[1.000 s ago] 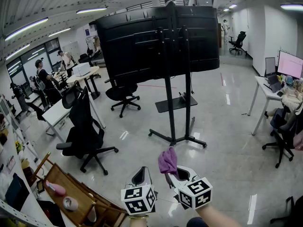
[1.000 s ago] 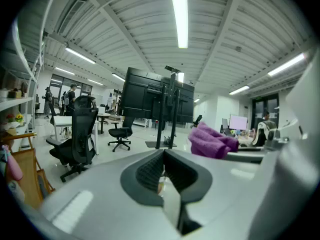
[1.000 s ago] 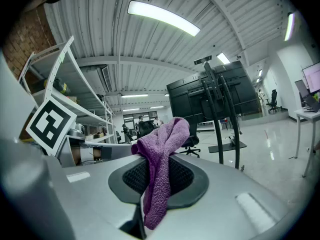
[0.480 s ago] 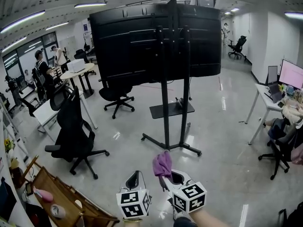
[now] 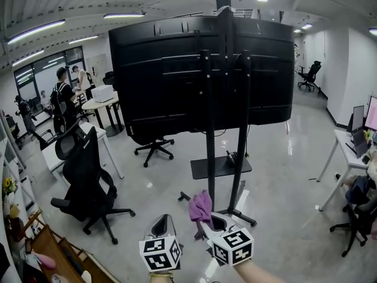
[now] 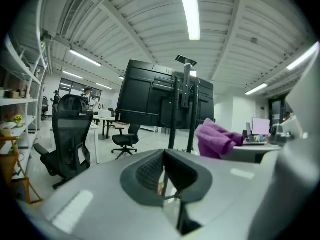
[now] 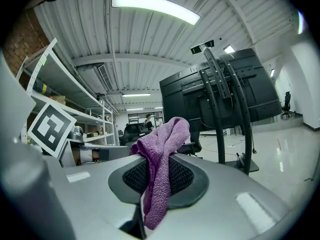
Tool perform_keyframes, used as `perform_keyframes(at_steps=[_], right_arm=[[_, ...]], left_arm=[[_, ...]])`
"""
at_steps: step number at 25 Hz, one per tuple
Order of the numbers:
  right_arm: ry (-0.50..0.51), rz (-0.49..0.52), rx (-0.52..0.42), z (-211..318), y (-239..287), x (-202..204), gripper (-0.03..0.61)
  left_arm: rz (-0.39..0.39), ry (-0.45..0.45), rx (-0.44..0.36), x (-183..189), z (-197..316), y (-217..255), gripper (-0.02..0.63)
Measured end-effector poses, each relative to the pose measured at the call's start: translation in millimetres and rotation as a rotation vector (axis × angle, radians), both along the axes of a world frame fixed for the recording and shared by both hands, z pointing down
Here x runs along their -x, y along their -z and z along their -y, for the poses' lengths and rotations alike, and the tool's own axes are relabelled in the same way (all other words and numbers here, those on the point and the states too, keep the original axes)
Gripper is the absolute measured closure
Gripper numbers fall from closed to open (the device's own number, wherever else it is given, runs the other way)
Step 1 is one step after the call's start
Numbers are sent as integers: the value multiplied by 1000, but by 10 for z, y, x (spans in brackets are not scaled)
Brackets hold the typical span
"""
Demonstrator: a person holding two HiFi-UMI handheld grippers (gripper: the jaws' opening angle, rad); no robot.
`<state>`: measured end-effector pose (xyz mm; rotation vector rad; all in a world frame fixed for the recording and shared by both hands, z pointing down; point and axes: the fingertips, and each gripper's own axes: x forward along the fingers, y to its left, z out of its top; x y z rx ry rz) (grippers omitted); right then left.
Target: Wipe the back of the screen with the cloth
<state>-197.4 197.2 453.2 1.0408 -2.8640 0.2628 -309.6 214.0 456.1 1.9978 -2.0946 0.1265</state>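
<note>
At the bottom edge of the head view, the frame cuts off the right forearm [image 5: 254, 271], and the left hand is out of sight. Left tongs [image 5: 164, 221]: jaws drawn together, with nothing between them. Right tongs [image 5: 207, 219]: jaws closed on the purple cloth [image 5: 201, 205]. The cloth's upper part bunches above the tips, and its lower end drops between the pads, where it cannot be followed. Cloth and right tongs hide part of the stand [image 5: 210, 158] base on the glossy floor [image 5: 283, 217]. Beyond stands the screen [image 5: 200, 69], well apart from the cloth, its black back toward the camera. An office chair [image 5: 88, 175] stands to the left. Far left are people [image 5: 62, 93], too small to make out.
</note>
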Motion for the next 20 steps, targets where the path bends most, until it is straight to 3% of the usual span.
perform_keyframes(at_steps=[3,11,17,20], right_arm=[[30,0,-18,384,56,24,517],[105,-6,-38,1246,226,323,515],[163,-45,-107,2012,383,887,515],[189,-72,-199,2458,748,1276,515]], left_arm=[[22,22,-13,26,342,72,606],[53,62,44,309,1133,145,606],[57,85,24,813,1946,294,606],[42,78,20,1207,2432,520,606]])
